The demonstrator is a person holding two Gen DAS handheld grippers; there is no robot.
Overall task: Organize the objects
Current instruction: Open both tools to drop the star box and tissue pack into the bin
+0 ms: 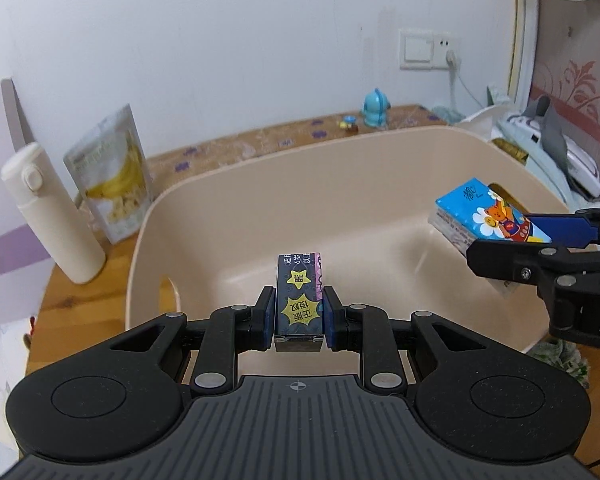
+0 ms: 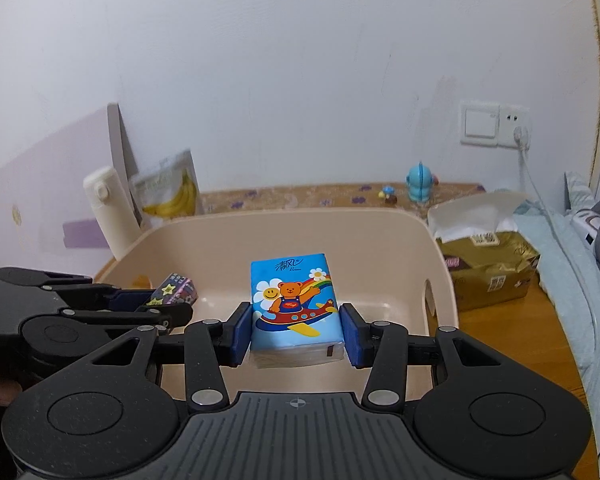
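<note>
My left gripper [image 1: 298,316] is shut on a small dark box with yellow stars [image 1: 299,300], held over the near side of a beige plastic basin [image 1: 260,208]. In the right wrist view that box [image 2: 176,290] shows at the left, in the left gripper [image 2: 156,300]. My right gripper [image 2: 296,330] is shut on a blue tissue pack with a cartoon bear [image 2: 294,300], above the beige basin [image 2: 340,232]. The left wrist view has the tissue pack [image 1: 480,216] at the right, over the basin's right side, in the right gripper [image 1: 516,240]. The basin's floor looks bare.
A cream flask [image 1: 48,212] and a banana snack bag [image 1: 112,172] stand left of the basin. A blue toy [image 1: 376,108] and a tiny figure [image 1: 349,123] sit by the wall. A gold tissue bag [image 2: 488,268] lies right of the basin, bedding beyond it.
</note>
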